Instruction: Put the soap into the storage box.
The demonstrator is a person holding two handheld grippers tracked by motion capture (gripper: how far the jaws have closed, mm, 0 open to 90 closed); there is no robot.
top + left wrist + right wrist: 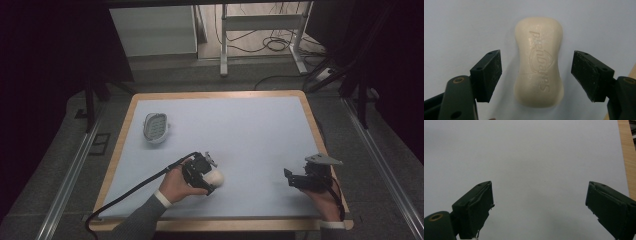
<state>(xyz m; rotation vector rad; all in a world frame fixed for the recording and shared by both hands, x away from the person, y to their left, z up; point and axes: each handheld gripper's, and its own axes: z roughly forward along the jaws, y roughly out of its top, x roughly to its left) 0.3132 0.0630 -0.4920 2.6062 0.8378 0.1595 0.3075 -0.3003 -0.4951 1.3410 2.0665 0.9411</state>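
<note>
Soap bar (539,62) waxy, smooth, embossed; fingers (487,75) matt black plastic; table (260,130) matt

My left gripper (535,75) is all matte black: two chunky rectangular pads (487,75), scuffed and speckled with pale dust, with small screw holes along their top edges. Each sits on a rounded arm with a brass-coloured rivet. A thick black cable (130,192) trails off it. My right gripper (539,212) looks the same, though its pad facing is peeling at the edge, and it carries a grey three-cornered plate (322,159) on top. Grey sleeves (142,217), white cuffs.
</note>
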